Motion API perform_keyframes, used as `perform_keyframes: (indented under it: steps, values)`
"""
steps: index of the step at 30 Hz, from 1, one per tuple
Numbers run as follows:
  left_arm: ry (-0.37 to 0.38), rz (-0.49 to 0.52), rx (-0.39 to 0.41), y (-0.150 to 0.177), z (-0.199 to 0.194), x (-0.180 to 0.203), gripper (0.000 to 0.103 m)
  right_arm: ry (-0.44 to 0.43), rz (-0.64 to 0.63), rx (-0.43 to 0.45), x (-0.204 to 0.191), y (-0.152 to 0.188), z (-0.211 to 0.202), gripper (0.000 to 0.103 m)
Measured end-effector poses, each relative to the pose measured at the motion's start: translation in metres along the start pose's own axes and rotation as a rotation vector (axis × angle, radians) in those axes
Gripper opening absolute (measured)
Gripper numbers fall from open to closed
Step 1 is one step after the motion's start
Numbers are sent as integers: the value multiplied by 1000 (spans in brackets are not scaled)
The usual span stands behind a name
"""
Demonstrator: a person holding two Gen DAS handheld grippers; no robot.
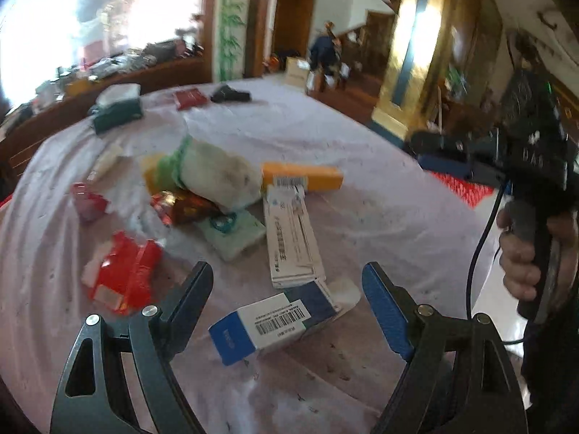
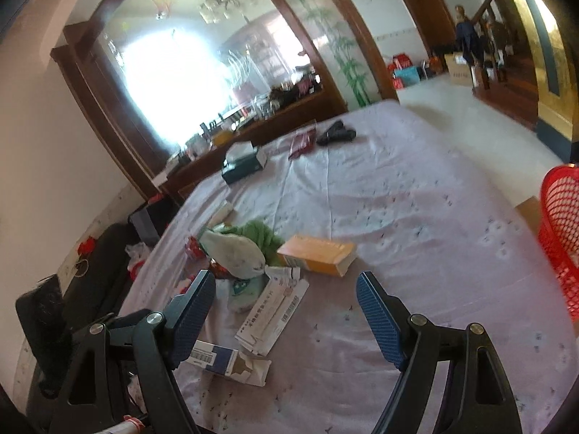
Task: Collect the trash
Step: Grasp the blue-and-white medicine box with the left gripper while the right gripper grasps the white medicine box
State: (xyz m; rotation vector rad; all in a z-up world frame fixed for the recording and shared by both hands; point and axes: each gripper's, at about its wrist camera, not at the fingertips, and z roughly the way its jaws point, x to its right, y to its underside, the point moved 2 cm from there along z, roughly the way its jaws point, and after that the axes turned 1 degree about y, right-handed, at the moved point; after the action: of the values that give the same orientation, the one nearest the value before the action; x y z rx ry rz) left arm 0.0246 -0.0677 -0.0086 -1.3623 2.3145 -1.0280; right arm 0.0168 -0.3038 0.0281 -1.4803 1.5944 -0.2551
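Trash lies in a heap on the lilac tablecloth. A blue-and-white carton lies between the fingers of my open left gripper, just below them. Beyond it lie a long white carton, an orange box, a crumpled white-and-green bag, a mint packet and a red wrapper. My open, empty right gripper hovers above the long white carton, with the orange box beyond it and the blue carton at lower left. The right gripper's body also shows in the left wrist view.
A red mesh basket stands off the table's right edge. At the far end of the table lie a dark green tissue box, a dark red packet and a black object. A cluttered wooden sideboard stands behind.
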Motion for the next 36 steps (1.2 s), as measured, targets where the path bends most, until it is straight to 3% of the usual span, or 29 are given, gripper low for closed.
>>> perform_keyframes:
  steps: [7,12,13,15,16,21,26,32,34,36]
  values:
    - [109,48,-119,11,39,-5,83,19,11,-42,1,3,25,84]
    - [123,62,-184,22,49,-2,83,16,33,-68,4,2,38,84]
    - [119,54,-194,25,50,-2,79,15,36,-77,3,2,42,84]
    - [109,57,-217,30,51,0,62,15,32,-97,-1,3,49,84]
    - [100,62,-223,32,51,1,61,18,27,-109,-4,4,54,84]
    - [94,141,-192,44,34,14,45,22,3,-158,-16,12,73,84]
    - [173,123,-164,58,6,8,42,23,23,-219,-18,18,97,84]
    - [180,-17,-107,76,-42,-33,42,51,11,-267,-27,29,116,82]
    - [157,-95,-72,81,-55,-54,42,66,-4,-281,-34,35,121,82]
    - [79,-169,-8,79,-65,-74,42,92,-31,-296,-44,41,128,82]
